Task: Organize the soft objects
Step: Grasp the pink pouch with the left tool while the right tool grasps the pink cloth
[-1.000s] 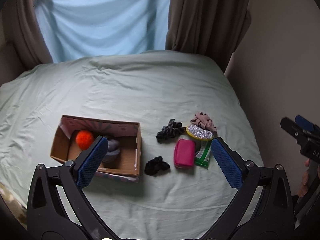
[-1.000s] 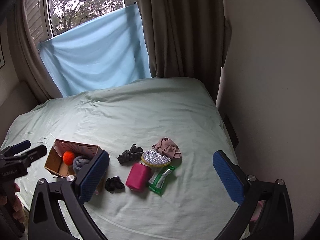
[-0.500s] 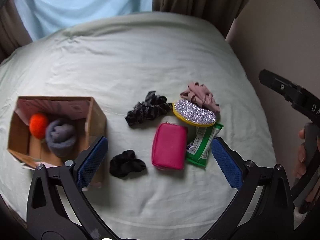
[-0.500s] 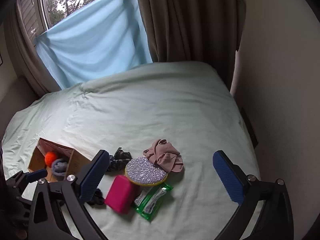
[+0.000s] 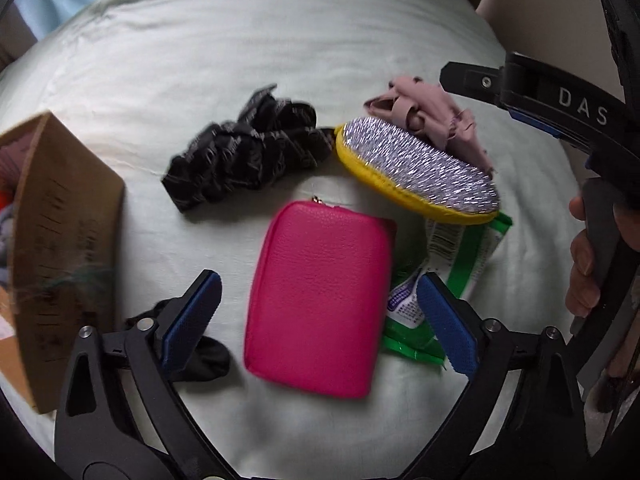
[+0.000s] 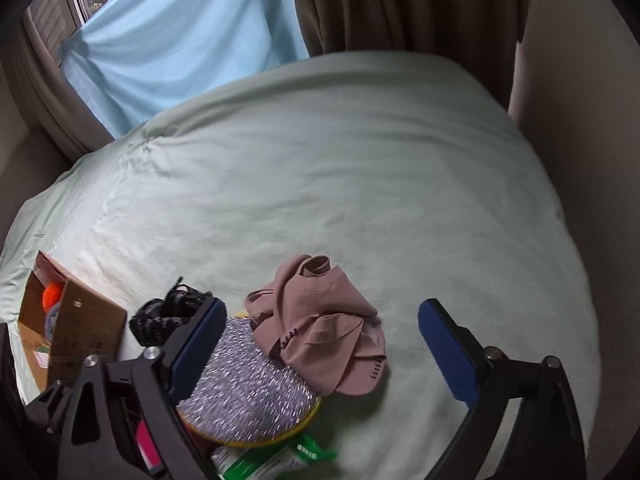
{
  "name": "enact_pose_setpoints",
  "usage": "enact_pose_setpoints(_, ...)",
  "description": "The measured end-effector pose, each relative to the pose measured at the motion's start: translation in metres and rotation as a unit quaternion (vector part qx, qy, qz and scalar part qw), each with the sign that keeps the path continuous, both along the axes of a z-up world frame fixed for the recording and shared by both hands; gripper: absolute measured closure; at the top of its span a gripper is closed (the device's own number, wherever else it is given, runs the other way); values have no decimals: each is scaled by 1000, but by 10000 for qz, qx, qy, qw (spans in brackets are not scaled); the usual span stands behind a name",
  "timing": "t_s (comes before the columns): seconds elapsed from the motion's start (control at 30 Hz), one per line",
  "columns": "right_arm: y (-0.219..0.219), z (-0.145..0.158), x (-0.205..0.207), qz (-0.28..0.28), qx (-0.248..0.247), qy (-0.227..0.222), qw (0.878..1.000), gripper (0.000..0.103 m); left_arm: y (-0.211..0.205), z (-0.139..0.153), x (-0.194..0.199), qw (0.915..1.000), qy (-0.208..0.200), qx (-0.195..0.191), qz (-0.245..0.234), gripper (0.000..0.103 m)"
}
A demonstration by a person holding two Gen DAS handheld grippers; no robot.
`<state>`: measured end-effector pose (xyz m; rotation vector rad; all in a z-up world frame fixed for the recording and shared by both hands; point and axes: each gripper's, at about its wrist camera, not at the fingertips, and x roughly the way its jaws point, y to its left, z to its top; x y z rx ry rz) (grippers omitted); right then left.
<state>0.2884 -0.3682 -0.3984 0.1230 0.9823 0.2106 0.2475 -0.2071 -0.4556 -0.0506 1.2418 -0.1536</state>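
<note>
Left fingers: the left gripper (image 5: 318,322) is held wide, its jaws having just been closing a little; the pink pouch (image 5: 320,298) is seen between the blue pads, which do not press on it, and nothing is gripped.
Right fingers: the right gripper (image 6: 322,354) is likewise spread wide, its jaws having just been closing slightly; the mauve cloth (image 6: 324,334) is framed between the pads without being touched.
Pink pouch: laid flat on the bed sheet (image 5: 240,60), zip end pointed away from the left camera.
Mauve cloth: crumpled, draped partly over the far edge of the glitter disc (image 5: 416,170).
Glitter disc: silver, yellow-rimmed, tilted, resting on the green wipes pack (image 5: 464,256).
Large black scrunchie (image 5: 244,152): placed just left of the disc, beyond the pouch.
Small black scrunchie (image 5: 204,356): partly hidden behind the left pad.
Cardboard box (image 5: 64,256): set at the left; an orange pom-pom (image 6: 53,294) is seen inside.
Hand (image 5: 584,264): wrapped around the right gripper's handle.
</note>
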Motion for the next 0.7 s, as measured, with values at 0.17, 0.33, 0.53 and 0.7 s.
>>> enact_pose_setpoints(0.17,6,-32,16,120,81,170,9998,11,-4,-18,6,9999,123,47,15,15)
enact_pose_setpoints(0.33,10,-56,27,204,197,421,9987,30,-7,-29,12,9997,221,90,65,23)
enact_pose_setpoints(0.53,14,-62,30,204,48,428,9989,45,-13,-32,14,9995,234,193,-42,31)
enact_pose_setpoints(0.7,11,-62,29,26,-49,417,9991,57,-12,-30,16,9994,198,225,-158,38)
